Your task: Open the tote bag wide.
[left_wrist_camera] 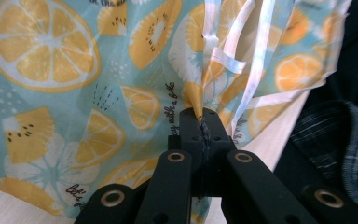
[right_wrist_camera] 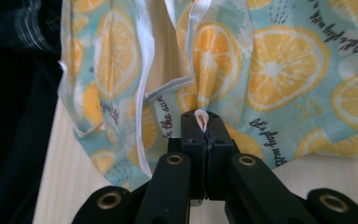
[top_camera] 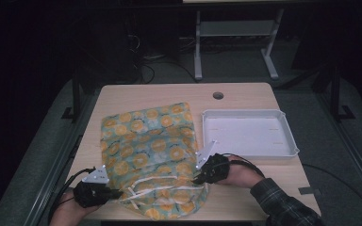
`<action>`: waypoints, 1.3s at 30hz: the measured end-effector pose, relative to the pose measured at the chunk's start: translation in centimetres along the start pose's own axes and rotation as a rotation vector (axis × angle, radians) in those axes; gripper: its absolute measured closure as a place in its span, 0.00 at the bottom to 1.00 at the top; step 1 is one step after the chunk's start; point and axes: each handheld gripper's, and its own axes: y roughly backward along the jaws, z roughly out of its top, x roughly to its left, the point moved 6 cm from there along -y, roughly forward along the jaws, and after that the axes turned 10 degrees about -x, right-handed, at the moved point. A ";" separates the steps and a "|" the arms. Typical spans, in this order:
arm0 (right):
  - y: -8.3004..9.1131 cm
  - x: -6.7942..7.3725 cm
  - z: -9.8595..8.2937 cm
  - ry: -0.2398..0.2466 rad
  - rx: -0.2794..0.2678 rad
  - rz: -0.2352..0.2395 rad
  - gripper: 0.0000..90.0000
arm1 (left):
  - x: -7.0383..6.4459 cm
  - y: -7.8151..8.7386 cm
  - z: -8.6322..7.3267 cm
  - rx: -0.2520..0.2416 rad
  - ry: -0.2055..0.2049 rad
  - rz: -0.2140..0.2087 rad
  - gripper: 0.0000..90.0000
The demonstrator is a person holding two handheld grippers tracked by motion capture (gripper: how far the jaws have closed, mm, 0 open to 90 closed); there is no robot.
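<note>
Up close, each gripper view shows what the high view blurs: the left tool (left_wrist_camera: 200, 122) and the right tool (right_wrist_camera: 201, 122) are both clamped on pinched folds of the citrus-print bag (top_camera: 151, 150). It lies at centre frame on the tabletop (top_camera: 245, 92), its near edge at lower centre, beside an empty white tray (top_camera: 290, 134) at right of centre.

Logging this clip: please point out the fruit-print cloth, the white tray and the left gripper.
cloth (top_camera: 146, 141), high view, middle of the printed fabric
tray (top_camera: 290, 134), high view, its right rim
left gripper (left_wrist_camera: 200, 122), left gripper view, jaw tips shut on a pinch of the cloth
</note>
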 end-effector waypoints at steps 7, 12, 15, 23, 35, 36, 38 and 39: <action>1.9 0.3 0.9 0.003 -0.051 -0.023 0.99 | -1.1 1.5 1.3 -0.050 -0.028 -0.020 1.00; 3.5 1.1 2.0 0.023 -0.096 -0.037 0.99 | -2.6 3.2 2.8 -0.093 -0.070 -0.015 1.00; 4.2 1.0 2.8 0.060 -0.124 -0.048 0.99 | -2.7 4.0 3.7 -0.115 -0.080 -0.012 1.00; 5.9 -0.8 5.2 0.077 -0.189 -0.102 0.99 | 0.1 6.2 5.4 -0.192 -0.026 0.065 1.00; 5.8 -4.8 9.0 0.047 -0.228 -0.183 0.99 | 4.4 7.2 7.2 -0.250 0.053 0.135 1.00; 5.7 -5.2 9.2 0.047 -0.229 -0.186 0.99 | 4.9 7.1 7.2 -0.254 0.068 0.139 1.00; 5.4 -6.2 9.5 0.034 -0.227 -0.204 0.98 | 5.9 6.9 7.3 -0.261 0.091 0.150 1.00; 5.3 -6.7 9.7 0.026 -0.223 -0.213 0.98 | 5.9 6.9 7.3 -0.261 0.091 0.150 1.00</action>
